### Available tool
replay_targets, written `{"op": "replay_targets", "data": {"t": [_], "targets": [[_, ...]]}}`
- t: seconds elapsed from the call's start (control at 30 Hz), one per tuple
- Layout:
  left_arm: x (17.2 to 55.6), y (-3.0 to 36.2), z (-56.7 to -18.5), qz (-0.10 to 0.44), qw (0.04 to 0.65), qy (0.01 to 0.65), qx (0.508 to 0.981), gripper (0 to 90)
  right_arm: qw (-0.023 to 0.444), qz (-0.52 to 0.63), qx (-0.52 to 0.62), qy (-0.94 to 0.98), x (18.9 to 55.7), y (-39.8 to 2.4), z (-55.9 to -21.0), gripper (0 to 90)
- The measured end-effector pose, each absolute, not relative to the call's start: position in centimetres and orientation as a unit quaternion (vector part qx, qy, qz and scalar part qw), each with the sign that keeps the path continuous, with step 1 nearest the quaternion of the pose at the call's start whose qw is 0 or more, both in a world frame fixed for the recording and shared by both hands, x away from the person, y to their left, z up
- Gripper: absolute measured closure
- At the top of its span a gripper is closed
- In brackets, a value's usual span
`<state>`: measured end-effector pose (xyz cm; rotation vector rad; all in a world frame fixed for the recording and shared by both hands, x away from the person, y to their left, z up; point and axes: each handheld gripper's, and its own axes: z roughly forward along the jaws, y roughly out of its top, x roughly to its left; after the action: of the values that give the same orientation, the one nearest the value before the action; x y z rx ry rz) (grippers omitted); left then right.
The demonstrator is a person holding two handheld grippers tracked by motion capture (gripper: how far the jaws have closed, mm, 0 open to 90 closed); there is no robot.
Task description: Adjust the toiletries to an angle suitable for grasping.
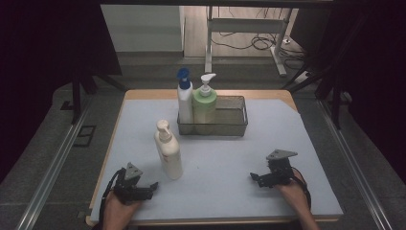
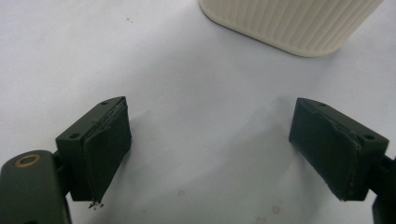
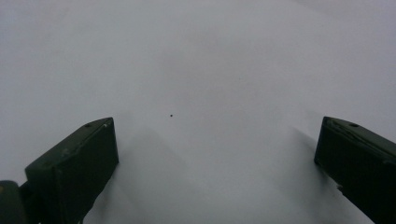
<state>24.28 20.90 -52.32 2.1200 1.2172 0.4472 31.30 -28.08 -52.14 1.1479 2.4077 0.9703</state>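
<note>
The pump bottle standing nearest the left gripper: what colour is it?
Cream-white bottle, plain, with a ribbed base; clearest in the high view.

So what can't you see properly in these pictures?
- Cream ribbed pump bottle: the left gripper view's top edge cuts off all but its base.
- Any writing on the cream bottle: too small in the high view.
- Bottoms of the white blue-capped bottle and green pump bottle: behind the mesh basket's wall.

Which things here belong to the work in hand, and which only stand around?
In the work:
- cream pump bottle
- left gripper, open
- wire basket

Standing around:
- blue-capped bottle, in the basket
- green pump bottle, in the basket
- right gripper, open
</note>
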Motion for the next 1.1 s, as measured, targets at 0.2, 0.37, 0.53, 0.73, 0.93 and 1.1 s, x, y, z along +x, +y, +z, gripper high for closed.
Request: {"op": "replay_targets", "data": {"t": [0.2,0.37,0.53,0.73,0.93,1.1], "targets": [[24.3,20.9,-52.3,0.171,0.324,0.462,0.808,13.7,0.156,0.337,0.397,0.839,31.2,-28.0,-52.2,0.0],[24.0,20.9,-52.1,0.171,0.334,0.453,0.809,27.6,0.156,0.337,0.397,0.839,31.2,-28.0,-52.2,0.0],[24.0,20.8,-51.7,0.164,0.343,0.447,0.810,42.4,0.156,0.337,0.397,0.839,31.2,-28.0,-52.2,0.0],[24.4,20.0,-51.1,0.126,0.364,0.435,0.814,68.2,0.155,0.338,0.397,0.839,31.2,-28.0,-52.2,0.0],[24.8,18.8,-50.4,0.120,0.368,0.411,0.826,89.5,0.156,0.338,0.397,0.839,31.2,-28.0,-52.3,0.0],[25.3,18.2,-50.3,0.116,0.366,0.402,0.831,89.6,0.156,0.338,0.397,0.839,31.2,-28.0,-52.3,0.0]]}}
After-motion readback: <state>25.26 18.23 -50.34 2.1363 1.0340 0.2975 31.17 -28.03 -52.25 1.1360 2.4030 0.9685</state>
